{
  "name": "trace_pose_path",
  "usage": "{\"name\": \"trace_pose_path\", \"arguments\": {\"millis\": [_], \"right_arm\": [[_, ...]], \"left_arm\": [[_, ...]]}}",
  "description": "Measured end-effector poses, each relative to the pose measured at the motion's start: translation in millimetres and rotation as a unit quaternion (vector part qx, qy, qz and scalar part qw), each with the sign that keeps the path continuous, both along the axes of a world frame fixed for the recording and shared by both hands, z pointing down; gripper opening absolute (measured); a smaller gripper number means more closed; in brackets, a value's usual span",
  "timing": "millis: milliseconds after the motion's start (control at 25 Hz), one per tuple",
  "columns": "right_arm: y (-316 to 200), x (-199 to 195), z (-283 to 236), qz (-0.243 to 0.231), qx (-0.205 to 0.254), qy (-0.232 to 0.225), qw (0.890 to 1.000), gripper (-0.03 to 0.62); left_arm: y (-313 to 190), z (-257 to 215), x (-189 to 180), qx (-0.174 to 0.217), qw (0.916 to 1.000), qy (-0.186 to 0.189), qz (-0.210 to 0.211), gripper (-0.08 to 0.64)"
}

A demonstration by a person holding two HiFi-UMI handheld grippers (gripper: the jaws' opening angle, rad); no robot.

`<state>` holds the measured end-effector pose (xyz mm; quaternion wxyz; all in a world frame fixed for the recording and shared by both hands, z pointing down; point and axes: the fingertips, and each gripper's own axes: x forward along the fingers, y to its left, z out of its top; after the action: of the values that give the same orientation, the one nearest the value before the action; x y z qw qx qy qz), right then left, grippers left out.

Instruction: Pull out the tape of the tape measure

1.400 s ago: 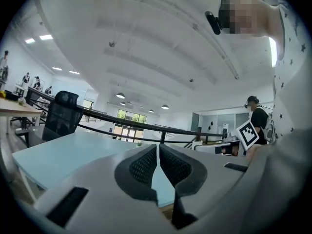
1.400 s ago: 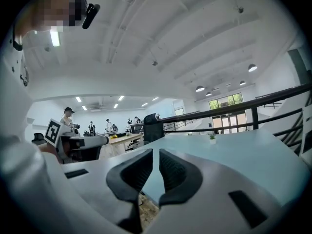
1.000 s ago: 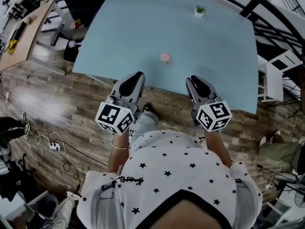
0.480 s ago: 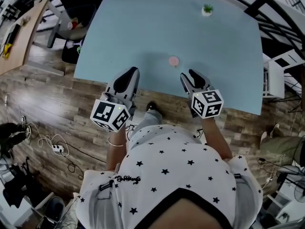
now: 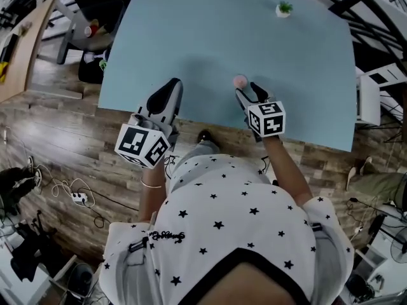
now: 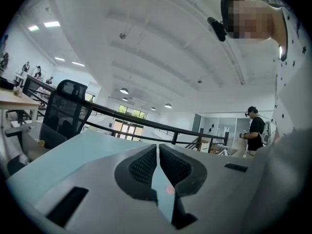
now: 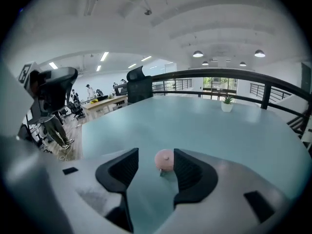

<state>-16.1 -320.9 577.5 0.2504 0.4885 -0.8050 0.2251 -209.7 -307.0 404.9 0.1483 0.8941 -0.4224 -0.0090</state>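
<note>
- My left gripper [image 6: 158, 152] hangs at the near edge of the pale blue desk [image 5: 299, 62], fingers clenched on nothing.
- My right gripper [image 7: 156, 156] is opening its fingers either side of the small round pink tape measure [image 7: 165, 160] on the desk, with no grip yet.
- No tape is out, so I judge the whole pull is left.

I am working in what looks like a large open-plan office. A big pale blue table [image 5: 210, 37] stands on wood-plank flooring [image 5: 57, 132], with a black swivel chair [image 7: 139, 84] at its far side and a black railing [image 7: 219, 74] running behind it. Further off I see desks [image 7: 105, 101] under round ceiling lamps [image 7: 197, 54]. A power strip [image 5: 77, 197] lies on the floor with its cables.
</note>
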Motion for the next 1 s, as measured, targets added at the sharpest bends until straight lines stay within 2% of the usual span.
{"name": "trace_pose_path", "arguments": {"millis": [440, 640, 800, 920, 1000], "right_arm": [[-21, 1, 50, 0.020, -0.057, 0.056, 0.997, 0.261], [-23, 3, 62, 0.026, -0.070, 0.062, 0.995, 0.265], [-25, 3, 61, 0.022, -0.070, 0.060, 0.996, 0.261], [-27, 3, 61, 0.019, -0.067, 0.062, 0.996, 0.212], [-27, 2, 60, 0.012, -0.062, 0.068, 0.996, 0.210]], "left_arm": [[-25, 3, -13, -0.003, 1.0000, 0.007, 0.005, 0.040], [-28, 4, -17, -0.006, 1.0000, 0.007, 0.003, 0.040], [-28, 8, -23, -0.015, 0.9999, 0.006, -0.003, 0.040], [-28, 11, -26, -0.020, 0.9998, 0.007, -0.005, 0.040], [-27, 12, -27, -0.022, 0.9997, 0.006, -0.005, 0.040]]}}
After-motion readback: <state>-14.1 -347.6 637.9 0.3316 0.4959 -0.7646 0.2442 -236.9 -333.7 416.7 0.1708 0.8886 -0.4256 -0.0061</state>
